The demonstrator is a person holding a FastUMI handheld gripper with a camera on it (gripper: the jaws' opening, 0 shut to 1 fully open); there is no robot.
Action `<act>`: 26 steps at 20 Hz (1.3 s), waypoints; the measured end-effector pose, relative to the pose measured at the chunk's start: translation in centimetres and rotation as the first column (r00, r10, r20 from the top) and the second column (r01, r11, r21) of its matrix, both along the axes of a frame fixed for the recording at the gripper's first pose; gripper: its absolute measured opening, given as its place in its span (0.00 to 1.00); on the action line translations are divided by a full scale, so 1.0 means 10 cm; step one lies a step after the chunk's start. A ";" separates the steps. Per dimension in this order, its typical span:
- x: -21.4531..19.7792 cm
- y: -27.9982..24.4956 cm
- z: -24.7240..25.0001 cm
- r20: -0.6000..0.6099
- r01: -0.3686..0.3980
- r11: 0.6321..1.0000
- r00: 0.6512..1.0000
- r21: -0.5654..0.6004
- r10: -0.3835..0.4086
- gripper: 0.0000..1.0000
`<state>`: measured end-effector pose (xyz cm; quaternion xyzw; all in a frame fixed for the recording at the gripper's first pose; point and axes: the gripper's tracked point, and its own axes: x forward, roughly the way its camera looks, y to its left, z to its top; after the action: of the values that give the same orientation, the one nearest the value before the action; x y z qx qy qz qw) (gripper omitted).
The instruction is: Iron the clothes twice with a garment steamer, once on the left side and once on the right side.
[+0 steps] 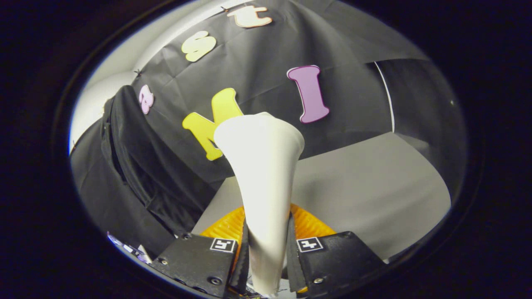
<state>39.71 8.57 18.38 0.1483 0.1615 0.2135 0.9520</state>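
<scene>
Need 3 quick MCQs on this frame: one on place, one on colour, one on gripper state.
1. Where is the dark garment?
A. Hanging beyond the fingers, off to one side of the steamer
B. Flat on the table
C. Between the fingers

2. What colour is the steamer?
A. Red
B. White
C. Blue

3. What is the gripper doing?
A. Open, holding nothing
B. Shut on the steamer
C. Shut on the garment

Answers: 1 A, it hangs against the booth wall; 2 B, its flared body is white; 3 B, both fingers press its narrow handle.

Tool (266,245) clamped — both fingers (199,259) pressing inward.
</scene>
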 end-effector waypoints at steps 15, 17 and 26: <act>-1.60 0.76 1.24 0.346 0.229 0.972 0.917 -0.051 -0.198 0.40; -1.71 1.00 1.39 0.380 0.252 0.966 0.900 -0.054 -0.214 0.40; -1.94 2.22 2.12 0.519 0.321 0.942 0.824 -0.094 -0.229 0.40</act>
<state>20.28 30.73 39.58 0.0244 -0.0958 0.0895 0.9911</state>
